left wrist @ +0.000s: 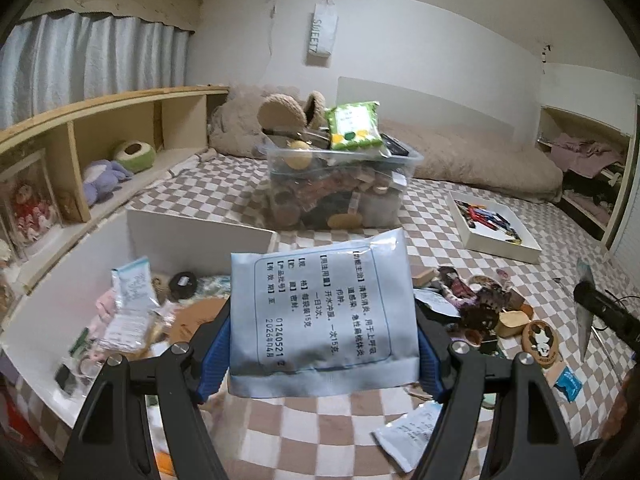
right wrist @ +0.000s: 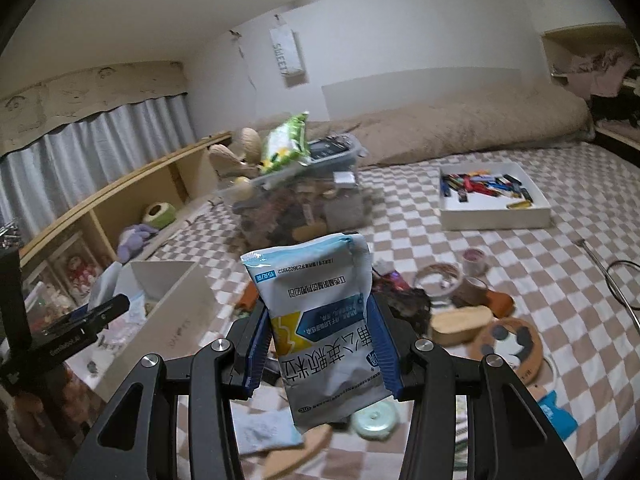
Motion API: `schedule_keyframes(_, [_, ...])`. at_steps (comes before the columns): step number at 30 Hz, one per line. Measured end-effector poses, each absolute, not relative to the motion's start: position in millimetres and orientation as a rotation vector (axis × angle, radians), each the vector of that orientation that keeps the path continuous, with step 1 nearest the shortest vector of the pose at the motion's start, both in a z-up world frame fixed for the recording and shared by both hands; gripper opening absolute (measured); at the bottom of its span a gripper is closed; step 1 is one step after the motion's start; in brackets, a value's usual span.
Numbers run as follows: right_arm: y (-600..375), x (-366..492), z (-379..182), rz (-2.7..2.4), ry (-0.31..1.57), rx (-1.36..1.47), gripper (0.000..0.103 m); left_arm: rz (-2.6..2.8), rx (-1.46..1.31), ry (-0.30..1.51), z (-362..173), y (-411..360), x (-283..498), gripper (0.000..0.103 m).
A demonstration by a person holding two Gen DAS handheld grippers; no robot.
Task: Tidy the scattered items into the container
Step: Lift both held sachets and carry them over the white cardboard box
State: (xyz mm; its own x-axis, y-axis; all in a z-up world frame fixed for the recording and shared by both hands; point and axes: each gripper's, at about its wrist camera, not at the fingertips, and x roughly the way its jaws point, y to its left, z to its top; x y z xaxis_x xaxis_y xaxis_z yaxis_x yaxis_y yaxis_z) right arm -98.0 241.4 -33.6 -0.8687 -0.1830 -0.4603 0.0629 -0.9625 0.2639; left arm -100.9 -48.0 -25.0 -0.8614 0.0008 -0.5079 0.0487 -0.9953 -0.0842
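Note:
My left gripper [left wrist: 322,344] is shut on a pale blue medicine sachet [left wrist: 320,300], held flat and upright between the blue pads [left wrist: 218,344] above the checked bedspread. The white open box [left wrist: 192,236] lies just left of it, with several sachets and small items inside. My right gripper [right wrist: 320,332] is shut on a second sachet [right wrist: 316,280], blue, white and yellow, pinched at its sides and raised above the scattered pile. In the right wrist view the white box [right wrist: 176,312] sits to the left. More sachets [left wrist: 412,436] and wooden pieces [right wrist: 460,324] lie loose on the bed.
A clear plastic bin [left wrist: 412,164] crammed with things stands in the middle of the bed, a green packet [left wrist: 354,126] on top. A white tray [left wrist: 500,246] of pens lies to the right. Wooden shelving [left wrist: 80,120] runs along the left wall. A cable [right wrist: 624,280] curls at the far right.

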Motion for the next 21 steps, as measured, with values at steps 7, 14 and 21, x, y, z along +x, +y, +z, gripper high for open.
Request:
schedule_keyframes(7, [210.5, -103.1, -16.8, -2.865, -0.337, 0.701, 0.048, -2.944, 0.741, 0.108, -8.2, -87.3, -87.8, 0.076])
schedule_keyframes(14, [186.3, -110.0, -7.7, -2.846, -0.307, 0.691, 0.048, -2.875, 0.678, 0.128, 2.1, -129.7, -72.0, 0.076])
schedule_keyframes(21, [164.3, -121.0, -2.8, -2.76, -0.355, 0.699, 0.048, -2.829, 0.65, 0.11, 7.9, -157.7, -62.9, 0.076])
